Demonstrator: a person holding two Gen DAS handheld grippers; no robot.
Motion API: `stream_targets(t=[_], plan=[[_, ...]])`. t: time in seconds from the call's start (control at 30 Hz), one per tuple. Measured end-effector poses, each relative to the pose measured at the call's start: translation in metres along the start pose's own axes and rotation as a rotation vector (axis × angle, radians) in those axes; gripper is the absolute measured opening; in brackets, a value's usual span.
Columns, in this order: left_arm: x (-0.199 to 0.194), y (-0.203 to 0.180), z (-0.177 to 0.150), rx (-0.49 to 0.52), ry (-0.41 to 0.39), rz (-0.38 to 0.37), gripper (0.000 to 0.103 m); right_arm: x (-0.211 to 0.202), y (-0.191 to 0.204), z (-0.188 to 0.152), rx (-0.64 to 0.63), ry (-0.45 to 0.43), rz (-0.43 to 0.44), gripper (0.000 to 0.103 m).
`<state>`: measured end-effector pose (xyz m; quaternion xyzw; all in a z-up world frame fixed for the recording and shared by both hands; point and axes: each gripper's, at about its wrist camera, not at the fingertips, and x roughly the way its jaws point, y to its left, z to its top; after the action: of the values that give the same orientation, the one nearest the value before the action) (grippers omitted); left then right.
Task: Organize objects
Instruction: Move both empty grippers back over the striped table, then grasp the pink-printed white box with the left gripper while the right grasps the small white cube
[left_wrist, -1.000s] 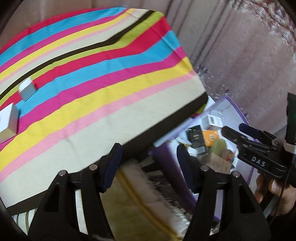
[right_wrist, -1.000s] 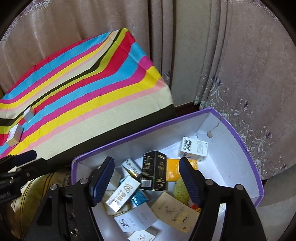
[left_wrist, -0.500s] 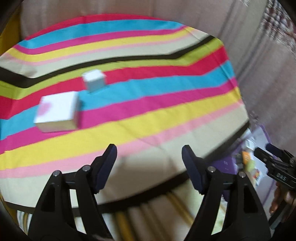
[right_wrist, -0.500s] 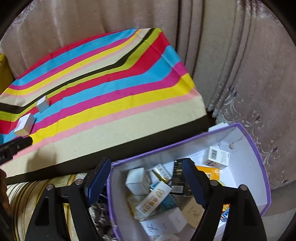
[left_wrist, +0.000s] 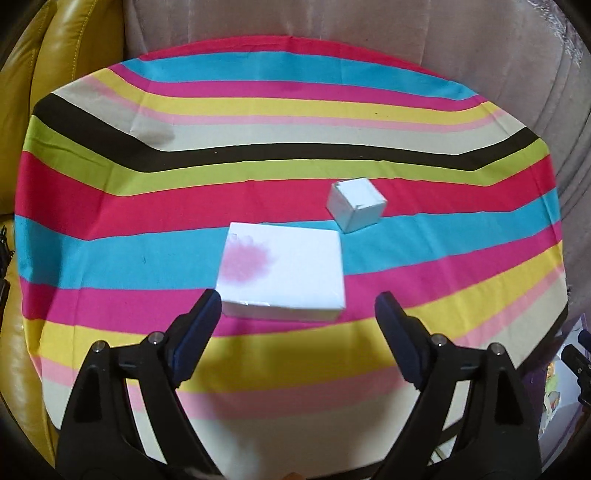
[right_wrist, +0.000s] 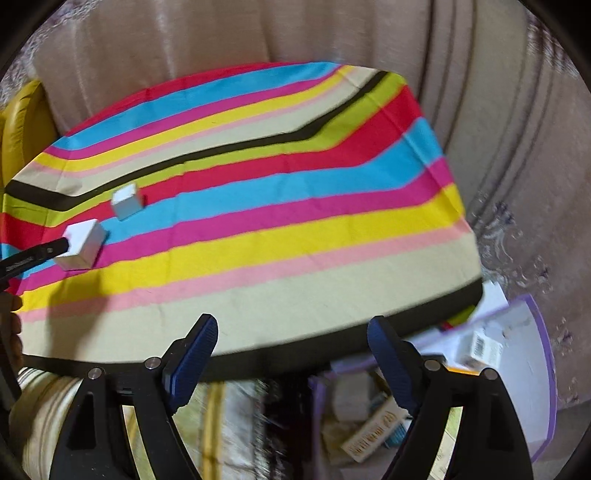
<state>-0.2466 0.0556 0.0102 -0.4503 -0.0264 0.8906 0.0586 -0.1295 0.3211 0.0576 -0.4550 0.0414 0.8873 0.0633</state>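
Observation:
A flat white box with a pink blotch (left_wrist: 282, 273) lies on the striped tablecloth (left_wrist: 147, 192). A small white cube box (left_wrist: 356, 204) sits just behind it to the right. My left gripper (left_wrist: 295, 306) is open and empty, its jaws spread just in front of the flat box, not touching it. My right gripper (right_wrist: 291, 332) is open and empty above the table's near edge. In the right wrist view the flat box (right_wrist: 81, 245) and the cube (right_wrist: 126, 202) lie far left, with a left gripper finger (right_wrist: 37, 254) at the flat box.
A purple-rimmed white bin (right_wrist: 532, 369) holding several small packages stands on the floor right of the table. A yellow leather seat (left_wrist: 33, 74) is at the left. Curtains (right_wrist: 498, 129) hang behind the table.
My left gripper swung from the bin over the table and closed in on the flat white box. My right gripper lifted away from the bin toward the table edge.

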Motion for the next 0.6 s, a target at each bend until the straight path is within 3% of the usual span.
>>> stream_targets(t=[0.4, 0.6], plan=[[0.029, 0.002, 0.011, 0.031, 0.036, 0.033, 0.093, 0.024, 0.08, 0.051, -0.14, -0.054, 0.09, 0.085], [0.042, 0.011, 0.014, 0.016, 0.061, 0.013, 0.094, 0.043, 0.112, 0.075, -0.186, -0.065, 0.128, 0.085]])
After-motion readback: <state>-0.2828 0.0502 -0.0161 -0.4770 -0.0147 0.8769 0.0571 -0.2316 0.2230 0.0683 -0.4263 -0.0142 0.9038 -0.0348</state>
